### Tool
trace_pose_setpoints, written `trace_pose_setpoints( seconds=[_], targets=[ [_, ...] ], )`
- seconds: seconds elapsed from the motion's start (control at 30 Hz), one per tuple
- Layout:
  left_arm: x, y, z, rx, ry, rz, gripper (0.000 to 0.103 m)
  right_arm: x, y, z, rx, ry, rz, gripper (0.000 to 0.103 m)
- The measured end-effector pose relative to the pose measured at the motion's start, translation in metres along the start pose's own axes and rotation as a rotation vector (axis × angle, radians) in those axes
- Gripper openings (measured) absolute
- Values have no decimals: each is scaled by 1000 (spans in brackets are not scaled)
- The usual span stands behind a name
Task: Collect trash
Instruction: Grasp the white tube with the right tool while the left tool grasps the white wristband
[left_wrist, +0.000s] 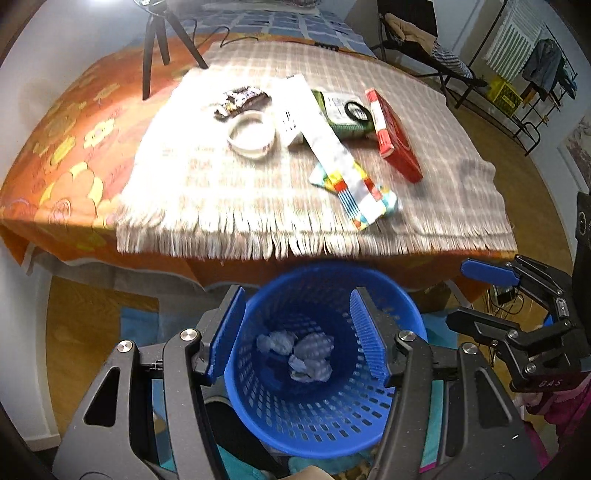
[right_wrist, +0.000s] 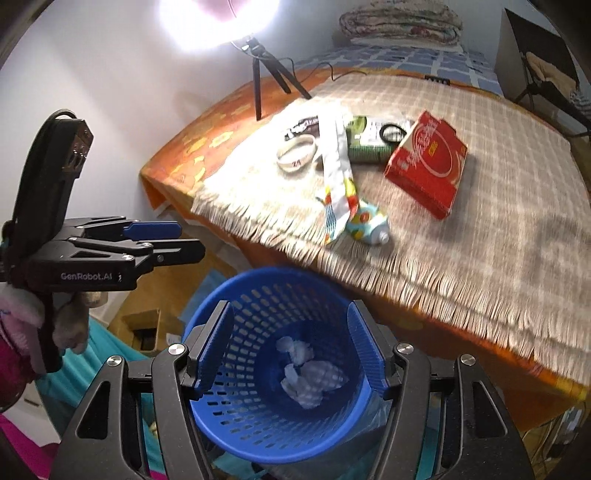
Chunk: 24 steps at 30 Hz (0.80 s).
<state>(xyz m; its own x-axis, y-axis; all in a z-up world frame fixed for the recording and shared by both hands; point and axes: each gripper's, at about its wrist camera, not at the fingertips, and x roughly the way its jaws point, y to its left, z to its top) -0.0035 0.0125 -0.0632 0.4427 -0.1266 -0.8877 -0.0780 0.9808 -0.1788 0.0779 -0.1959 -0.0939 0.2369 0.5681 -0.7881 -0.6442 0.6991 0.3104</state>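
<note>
A blue perforated basket (left_wrist: 332, 271) (right_wrist: 258, 275) stands on the floor against the table's front edge, with crumpled white paper (left_wrist: 310, 350) (right_wrist: 310, 376) at its bottom. My left gripper (left_wrist: 297, 334) hangs open over the basket's mouth and holds nothing. My right gripper (right_wrist: 290, 350) is open and empty above the same basket. Each shows in the other's view: right gripper (left_wrist: 461, 295), left gripper (right_wrist: 184, 240). On the table lie a colourful long wrapper (left_wrist: 332, 155) (right_wrist: 338, 173), a red box (left_wrist: 395, 136) (right_wrist: 424, 162), a green packet (left_wrist: 343, 110) (right_wrist: 369, 144), a dark snack wrapper (left_wrist: 240, 99) (right_wrist: 303, 125) and a white tape ring (left_wrist: 251, 152) (right_wrist: 295, 161).
A fringed checked cloth (left_wrist: 221, 199) covers an orange tablecloth. A small patterned tube (right_wrist: 369, 221) lies near the table's front edge. A lamp tripod (left_wrist: 151, 48) (right_wrist: 256, 85) stands at the back left. A cardboard box (right_wrist: 144, 328) sits on the floor; a chair and clothes rack (left_wrist: 532, 74) stand far right.
</note>
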Motion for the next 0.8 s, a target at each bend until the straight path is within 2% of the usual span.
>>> trace_pose_setpoints(
  seconds=[0.3,0.67,0.8],
  targets=[
    [6,15,40,-16,-25,13,61,1,-1,27,-13,-41,-3,63],
    [34,47,84,-78,-26,22,61,28,-11,67,-1,-39,17,63],
    [50,58,100,-106,-12,15,51,44,-17,81,11,-22,26,63]
  ],
)
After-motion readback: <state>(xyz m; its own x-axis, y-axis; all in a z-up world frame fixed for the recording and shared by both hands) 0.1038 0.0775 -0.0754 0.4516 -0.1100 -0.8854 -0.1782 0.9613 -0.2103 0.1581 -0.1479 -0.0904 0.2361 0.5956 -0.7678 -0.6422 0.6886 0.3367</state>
